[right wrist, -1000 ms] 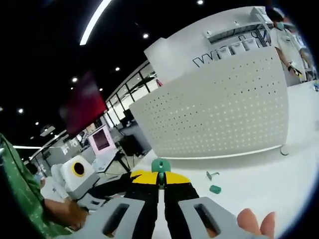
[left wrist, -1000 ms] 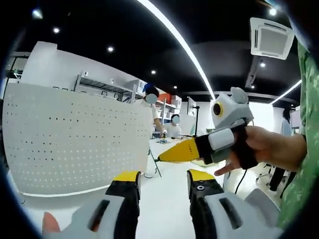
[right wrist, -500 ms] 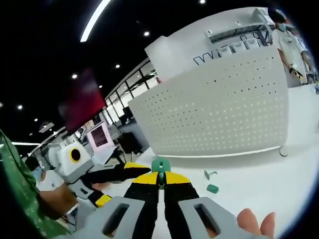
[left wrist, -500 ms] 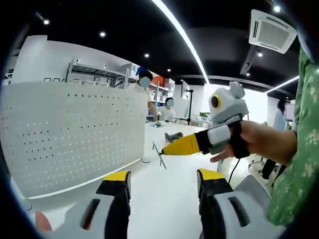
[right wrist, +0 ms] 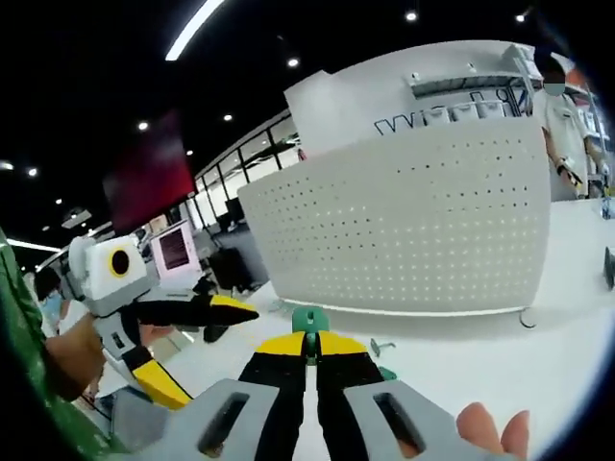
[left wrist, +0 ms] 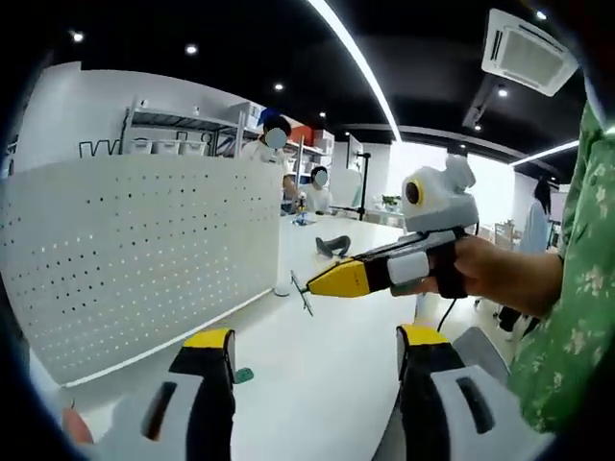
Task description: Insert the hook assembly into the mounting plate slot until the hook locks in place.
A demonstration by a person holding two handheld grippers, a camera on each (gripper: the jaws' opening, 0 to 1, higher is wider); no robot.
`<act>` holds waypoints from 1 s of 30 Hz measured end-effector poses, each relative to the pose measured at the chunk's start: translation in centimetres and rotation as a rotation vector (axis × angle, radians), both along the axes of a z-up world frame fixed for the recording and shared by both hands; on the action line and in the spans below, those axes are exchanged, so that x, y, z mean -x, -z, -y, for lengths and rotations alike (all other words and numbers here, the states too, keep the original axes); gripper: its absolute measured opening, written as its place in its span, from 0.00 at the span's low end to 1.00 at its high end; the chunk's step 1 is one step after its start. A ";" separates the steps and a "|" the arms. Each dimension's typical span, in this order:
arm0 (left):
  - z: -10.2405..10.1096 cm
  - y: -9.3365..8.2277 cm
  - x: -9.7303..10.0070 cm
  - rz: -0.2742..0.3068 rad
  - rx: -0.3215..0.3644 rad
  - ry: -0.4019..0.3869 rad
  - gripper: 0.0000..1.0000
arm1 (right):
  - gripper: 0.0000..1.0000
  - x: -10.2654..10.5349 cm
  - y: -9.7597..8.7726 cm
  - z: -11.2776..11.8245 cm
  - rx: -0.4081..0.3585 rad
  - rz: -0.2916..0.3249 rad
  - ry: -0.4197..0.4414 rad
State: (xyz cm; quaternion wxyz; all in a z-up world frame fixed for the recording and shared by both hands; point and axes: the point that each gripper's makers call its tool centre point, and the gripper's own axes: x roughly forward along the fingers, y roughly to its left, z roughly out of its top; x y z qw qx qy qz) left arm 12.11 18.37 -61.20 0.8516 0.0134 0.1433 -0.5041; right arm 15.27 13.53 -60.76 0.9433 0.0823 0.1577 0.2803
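Note:
The white perforated mounting plate (left wrist: 135, 254) stands upright on the white table (left wrist: 317, 384), also seen as the plate (right wrist: 413, 230) in the right gripper view. My right gripper (right wrist: 309, 348) is shut on the hook assembly (right wrist: 309, 321), whose green head pokes out above the yellow tips. In the left gripper view the right gripper (left wrist: 315, 284) comes in from the right with the thin wire hook (left wrist: 302, 292) at its tip, short of the plate. My left gripper (left wrist: 315, 341) is open and holds nothing. It shows as the left gripper (right wrist: 187, 341) at the left of the right gripper view.
Loose hook parts lie on the table in front of the plate: a small green piece (left wrist: 245, 375), a grey wire hook (right wrist: 381, 347) and a green piece (right wrist: 387, 373). People stand behind the plate by shelving (left wrist: 279, 144). A dark object (left wrist: 334, 246) lies farther back on the table.
My left gripper's jaws have spread wider. The left gripper has risen further into the right gripper view. The right gripper, still shut on the hook, sits slightly lower and nearer the plate.

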 end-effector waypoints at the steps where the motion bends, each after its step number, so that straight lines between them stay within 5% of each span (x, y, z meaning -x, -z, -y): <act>1: -0.1 -0.1 0.0 0.002 0.003 -0.005 0.72 | 0.01 -0.2 0.0 0.2 0.025 0.013 0.011; 13: -0.4 0.0 0.0 -0.018 0.017 -0.028 0.88 | 0.01 -2.2 -0.9 1.2 0.074 0.067 0.065; 30: -0.5 0.2 0.2 -0.048 0.032 -0.035 1.00 | 0.01 -7.3 -5.7 4.2 0.095 0.223 0.196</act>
